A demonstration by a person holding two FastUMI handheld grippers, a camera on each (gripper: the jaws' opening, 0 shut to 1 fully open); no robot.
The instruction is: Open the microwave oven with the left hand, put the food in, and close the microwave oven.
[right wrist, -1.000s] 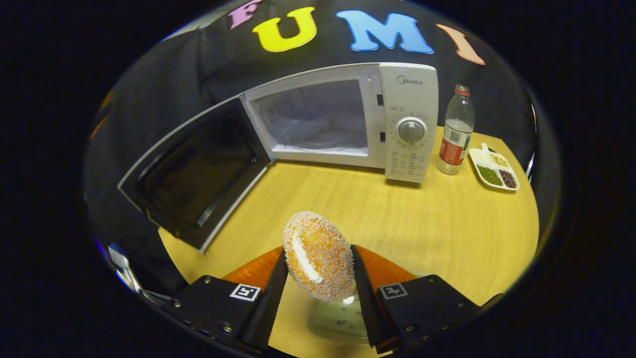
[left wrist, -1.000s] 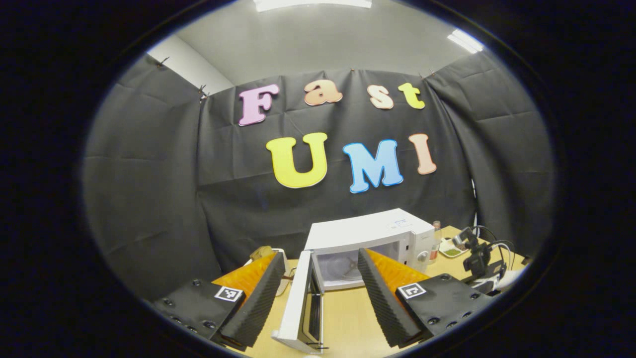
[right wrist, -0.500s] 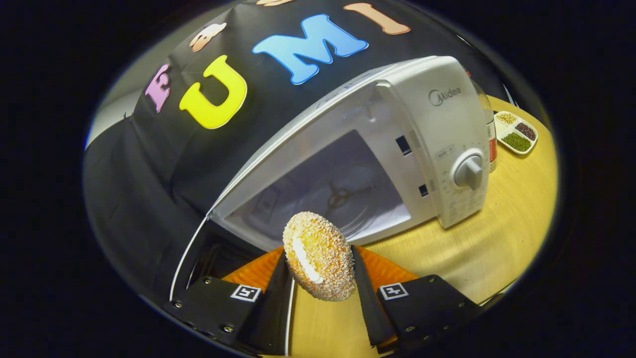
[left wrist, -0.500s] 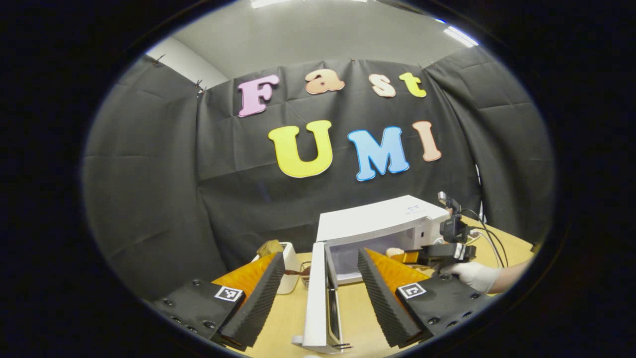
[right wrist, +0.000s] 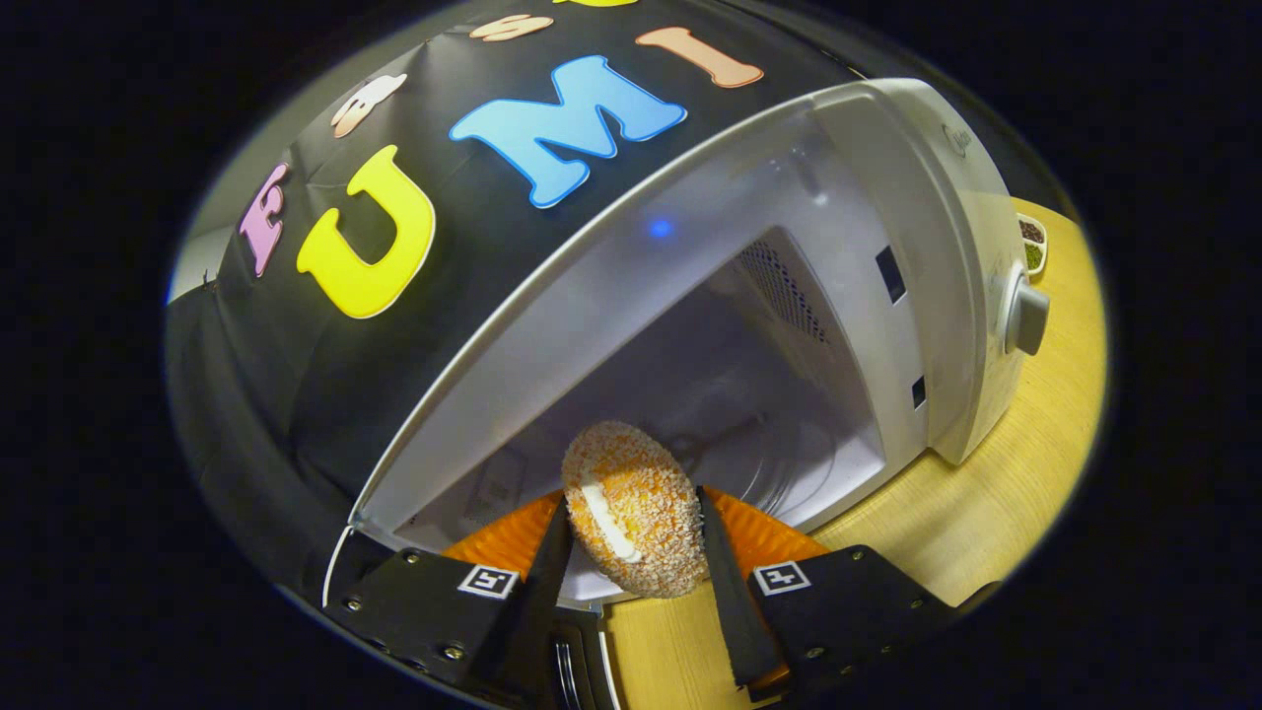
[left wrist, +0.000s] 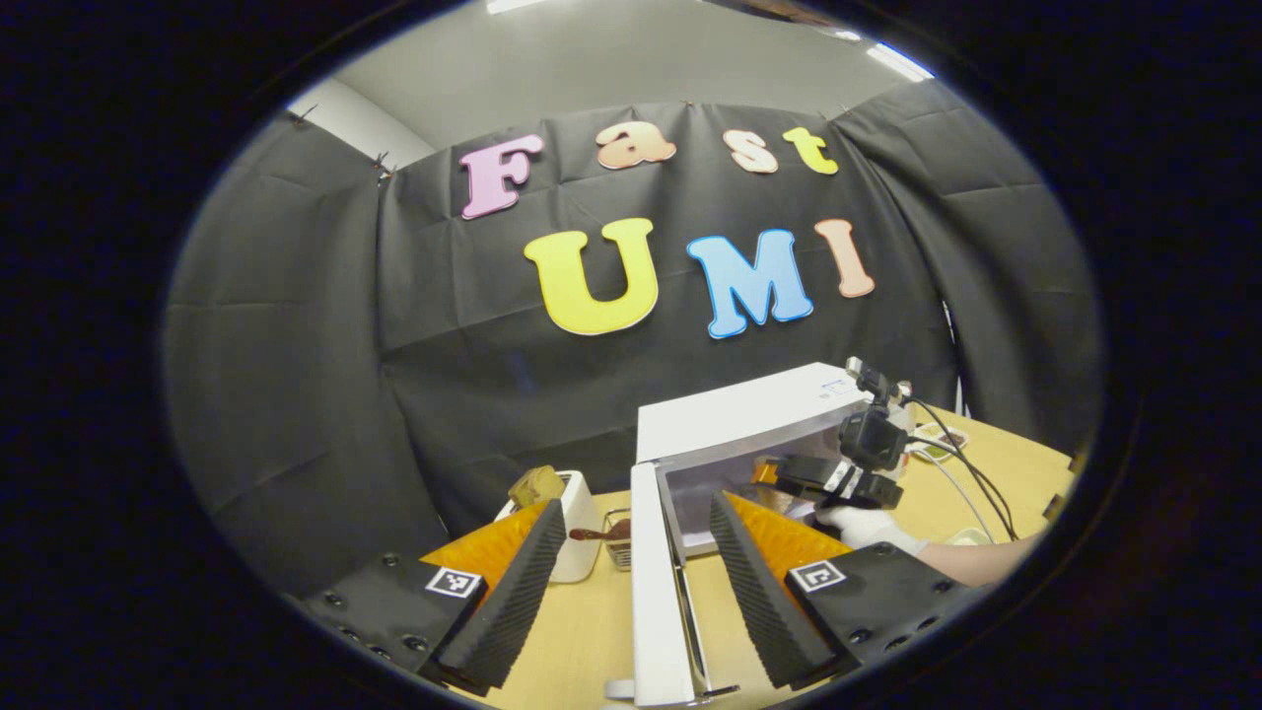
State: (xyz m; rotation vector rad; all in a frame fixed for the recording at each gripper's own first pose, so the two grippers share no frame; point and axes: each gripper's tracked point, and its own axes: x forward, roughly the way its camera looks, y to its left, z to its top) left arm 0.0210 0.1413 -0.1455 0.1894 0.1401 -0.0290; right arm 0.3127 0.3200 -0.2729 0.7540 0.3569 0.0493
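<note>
At the microwave (right wrist: 887, 325) mouth, the right gripper (right wrist: 631, 552) clamps the crumb-coated pastry (right wrist: 631, 523) between both fingers, now at the cavity's threshold, nearer than half a second ago. The left gripper (left wrist: 626, 572) hangs spread and empty, straddling the edge of the open door (left wrist: 656, 602). The gloved hand (left wrist: 863, 523) has advanced toward the opening.

The counter (left wrist: 592, 631) before me was pale wood. The white microwave (left wrist: 749, 414) stood on it, its door (left wrist: 656, 602) swung open; beside the door sat a white toaster (left wrist: 577, 528), and past the microwave a small dish (right wrist: 1032, 247).
</note>
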